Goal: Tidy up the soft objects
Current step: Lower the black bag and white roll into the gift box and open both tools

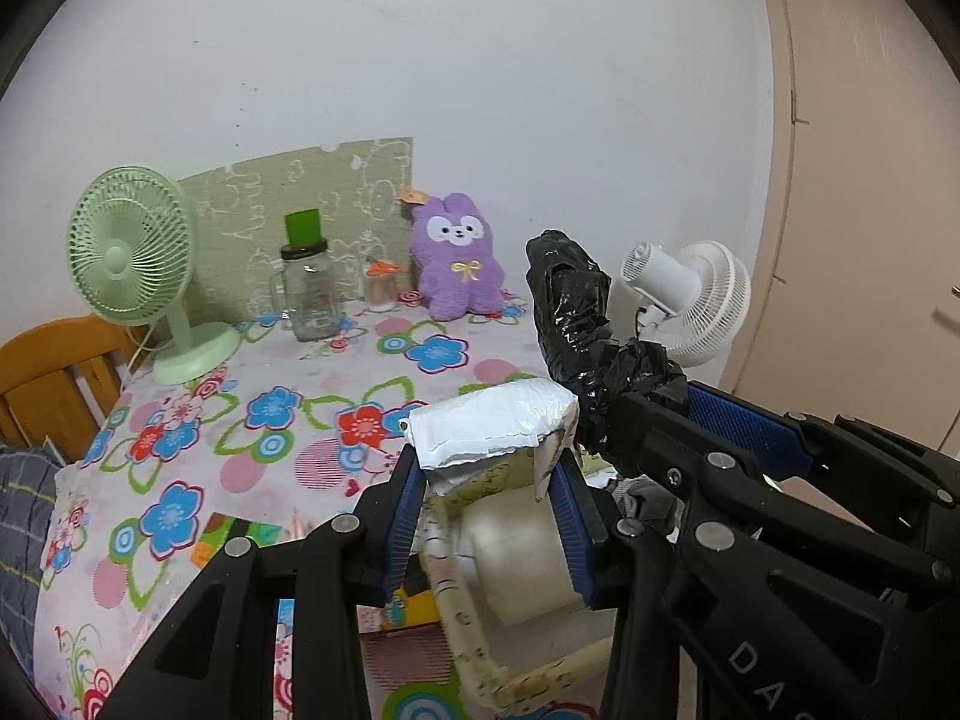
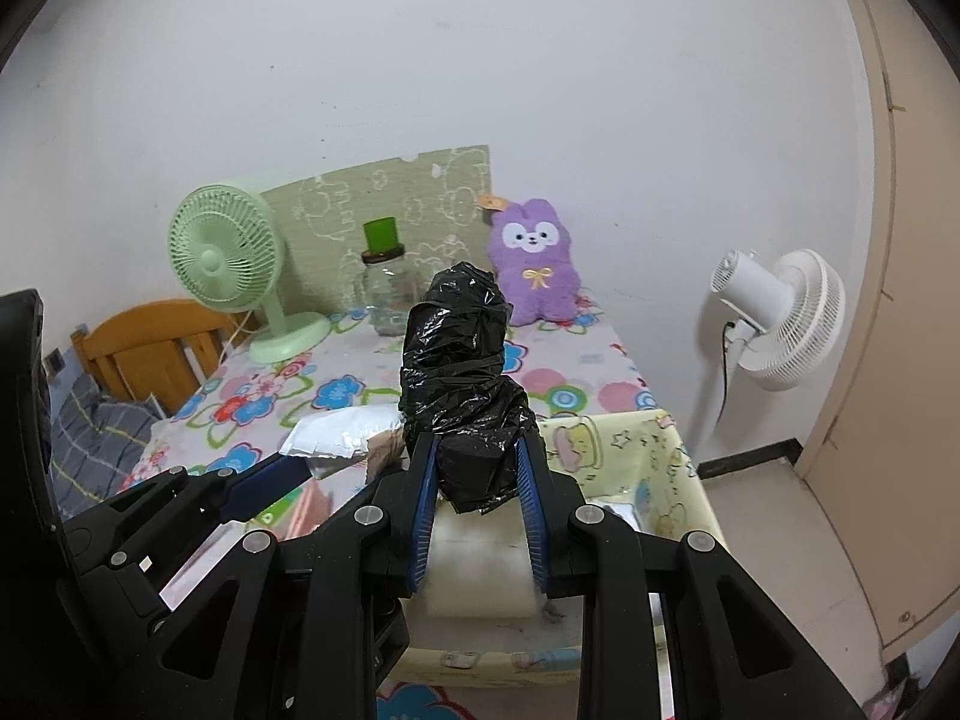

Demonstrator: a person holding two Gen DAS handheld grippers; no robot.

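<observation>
My left gripper (image 1: 489, 468) is shut on a white crinkled plastic packet (image 1: 492, 420), held above a pale yellow cartoon-print fabric bin (image 1: 540, 678). My right gripper (image 2: 474, 459) is shut on a black plastic-wrapped bundle (image 2: 459, 360) that sticks up from its blue pads. In the left wrist view the black bundle (image 1: 576, 312) and the right gripper (image 1: 660, 420) hang just right of the packet. In the right wrist view the white packet (image 2: 336, 435) and the left gripper (image 2: 300, 468) sit at lower left. A white roll (image 1: 522, 558) lies in the bin. A purple plush bunny (image 1: 459, 264) leans on the far wall.
The flowered tablecloth (image 1: 270, 420) bears a green desk fan (image 1: 138, 264), a glass jar with a green lid (image 1: 306, 288) and a small orange-lidded jar (image 1: 381, 288). A white standing fan (image 2: 774, 318) stands right of the table. A wooden chair (image 2: 144, 348) stands on the left.
</observation>
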